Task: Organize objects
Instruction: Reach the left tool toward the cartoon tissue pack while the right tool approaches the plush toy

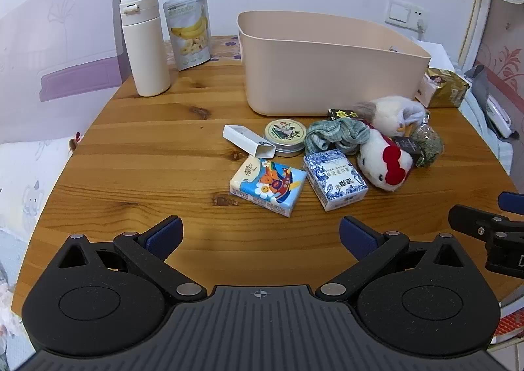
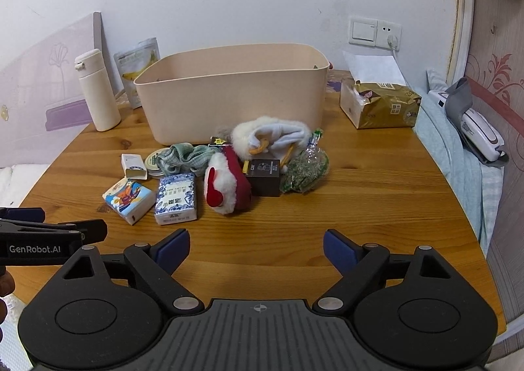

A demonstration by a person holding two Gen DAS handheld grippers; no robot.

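Left wrist view: both tongs (image 1: 261, 236) (image 2: 256, 248) gape above table (image 1: 147, 155).

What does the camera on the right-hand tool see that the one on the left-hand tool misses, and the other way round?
Only the right wrist view shows the black box whole, the white sheet against the wall, and the bin's bare inner wall.

Only the left wrist view shows the round tin lid uncovered and the banana snack pouch in full.

Both show the beige bin, white bottle, two tissue packs, green cloth, red-bowed plush and gold packet. The left gripper and right gripper are both open and hold nothing.
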